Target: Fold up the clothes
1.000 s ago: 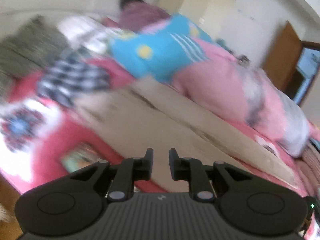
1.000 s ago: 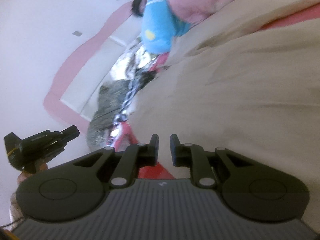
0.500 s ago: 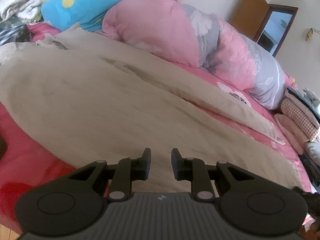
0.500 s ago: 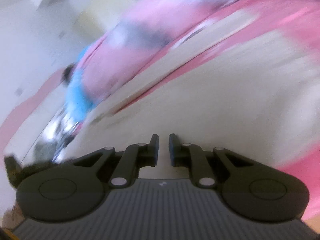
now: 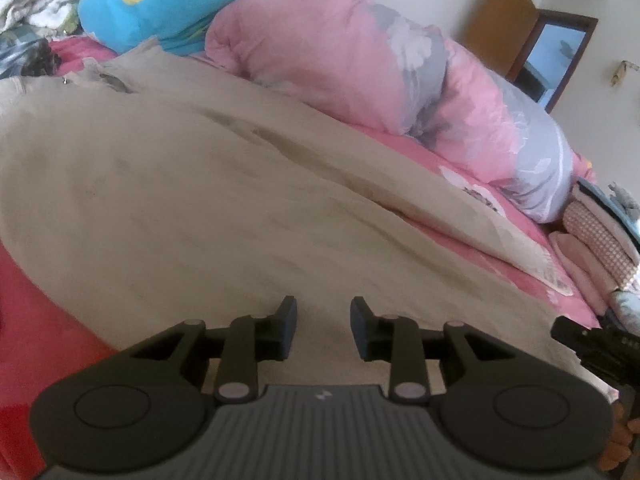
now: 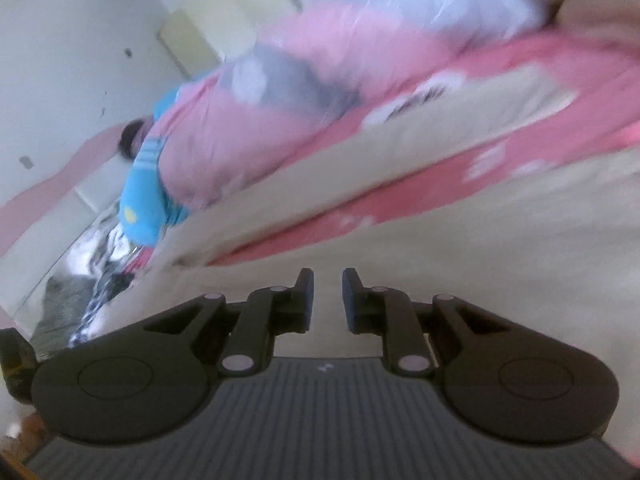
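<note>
- Beige trousers (image 5: 208,200) are spread flat across the pink bed (image 5: 516,240)
- A pink quilt (image 5: 360,60) and blue pillow (image 5: 168,4) are piled behind
- Left hand-held gripper (image 5: 323,328) and right hand-held gripper (image 6: 325,300), just parted further, are held empty over the cloth

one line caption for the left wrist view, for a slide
Left gripper, jaws just opening and empty, poised over beige trousers spread on a pink bed.

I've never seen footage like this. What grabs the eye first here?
A big beige garment lies spread across the pink bed, filling the middle. Behind it bulges a rolled pink-and-grey quilt, with a bright blue cushion at its far left. At the bottom, the left gripper has open jaws, nothing between them.
</note>
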Action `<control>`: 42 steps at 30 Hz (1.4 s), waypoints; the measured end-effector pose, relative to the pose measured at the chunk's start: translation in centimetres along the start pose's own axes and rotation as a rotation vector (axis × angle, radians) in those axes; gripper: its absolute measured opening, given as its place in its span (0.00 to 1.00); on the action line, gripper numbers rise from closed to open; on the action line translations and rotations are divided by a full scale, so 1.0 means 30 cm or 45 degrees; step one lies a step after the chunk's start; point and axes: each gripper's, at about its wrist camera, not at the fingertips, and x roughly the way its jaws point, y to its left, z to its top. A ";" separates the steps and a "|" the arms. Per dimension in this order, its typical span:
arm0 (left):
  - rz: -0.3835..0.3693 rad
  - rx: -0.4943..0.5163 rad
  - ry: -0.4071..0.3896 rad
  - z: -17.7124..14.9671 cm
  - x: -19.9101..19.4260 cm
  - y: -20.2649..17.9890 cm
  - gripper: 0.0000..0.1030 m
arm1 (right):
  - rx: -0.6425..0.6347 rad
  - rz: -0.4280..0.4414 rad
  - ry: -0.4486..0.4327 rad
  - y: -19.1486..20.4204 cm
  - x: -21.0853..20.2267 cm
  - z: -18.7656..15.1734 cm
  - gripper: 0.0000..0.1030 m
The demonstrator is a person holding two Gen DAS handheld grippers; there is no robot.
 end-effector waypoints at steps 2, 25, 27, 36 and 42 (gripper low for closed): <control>0.012 0.010 0.005 0.016 0.012 0.012 0.30 | 0.061 -0.019 0.012 -0.036 0.034 0.018 0.15; -0.016 0.000 0.043 -0.012 0.002 -0.113 0.37 | -0.005 -0.072 -0.125 -0.207 -0.348 0.014 0.22; -0.002 0.003 0.040 -0.015 -0.013 -0.111 0.37 | -0.094 -0.072 -0.065 -0.185 -0.334 -0.029 0.22; 0.121 -0.095 -0.014 0.006 -0.097 -0.024 0.40 | -0.064 -0.476 -0.180 -0.254 -0.429 -0.035 0.23; 0.186 -0.091 -0.047 0.020 -0.132 -0.006 0.47 | -0.256 -0.234 -0.157 -0.042 -0.298 -0.045 0.25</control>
